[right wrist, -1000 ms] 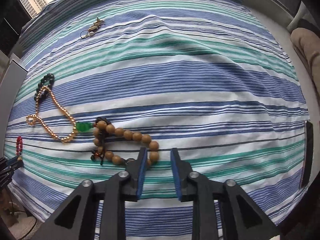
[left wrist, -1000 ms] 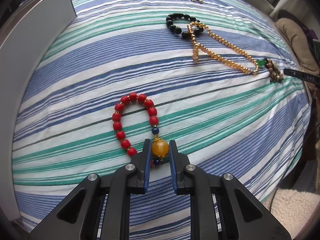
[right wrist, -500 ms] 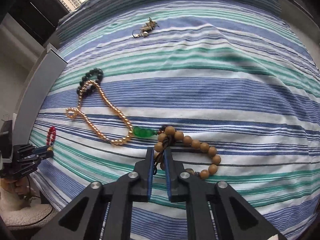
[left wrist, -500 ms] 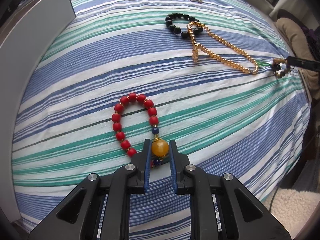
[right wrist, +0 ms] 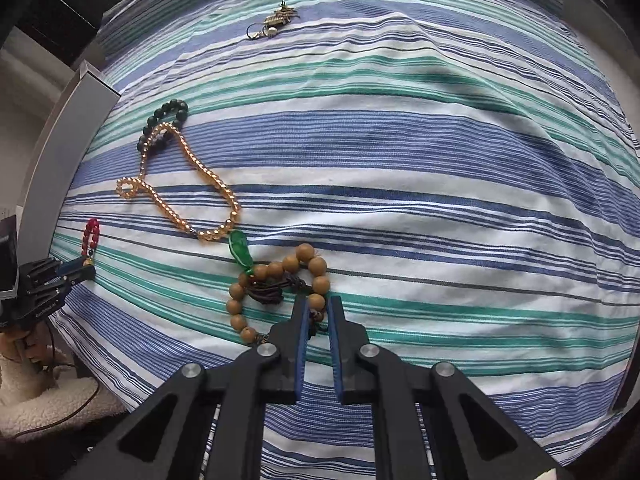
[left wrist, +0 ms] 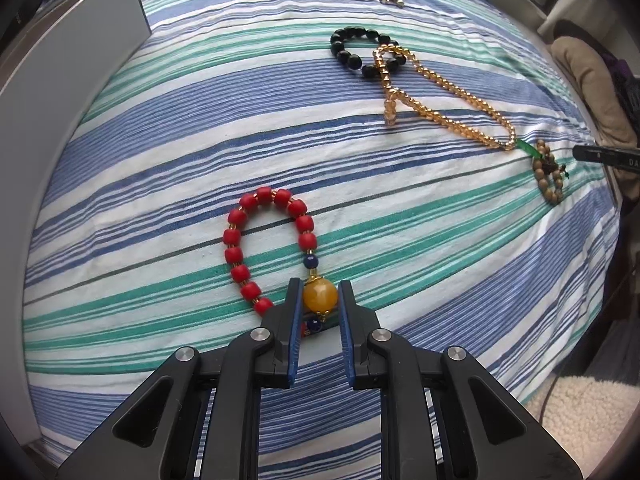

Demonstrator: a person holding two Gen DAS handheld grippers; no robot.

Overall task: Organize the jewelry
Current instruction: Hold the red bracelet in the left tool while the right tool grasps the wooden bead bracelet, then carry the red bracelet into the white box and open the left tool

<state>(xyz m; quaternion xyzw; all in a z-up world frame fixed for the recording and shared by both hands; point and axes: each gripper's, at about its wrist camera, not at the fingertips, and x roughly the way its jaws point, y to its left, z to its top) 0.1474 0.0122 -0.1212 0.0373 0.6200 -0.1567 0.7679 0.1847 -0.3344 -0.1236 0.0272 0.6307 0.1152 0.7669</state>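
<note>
My left gripper [left wrist: 319, 294] is shut on the amber bead of the red bead bracelet [left wrist: 256, 240], which lies looped on the striped cloth [left wrist: 200, 128]. My right gripper [right wrist: 317, 306] is shut on a bead of the wooden bead bracelet [right wrist: 276, 292], which lies on the cloth with its dark tassel. The wooden bracelet also shows in the left wrist view [left wrist: 548, 176] at the far right. A gold bead necklace [right wrist: 188, 184] with a green pendant [right wrist: 240, 250] lies to the left of the wooden bracelet, overlapping a black bead bracelet [right wrist: 164, 120].
A small metal charm [right wrist: 276, 20] lies at the far side of the cloth. A grey panel [left wrist: 60, 80] stands along the left edge. The left gripper shows in the right wrist view [right wrist: 76, 270] at the left edge. A fleecy rug [left wrist: 580, 412] lies below.
The right gripper has shifted along the wooden bracelet and turned; the bracelet has been dragged and reshaped on the cloth. The left gripper has stayed put on the amber bead.
</note>
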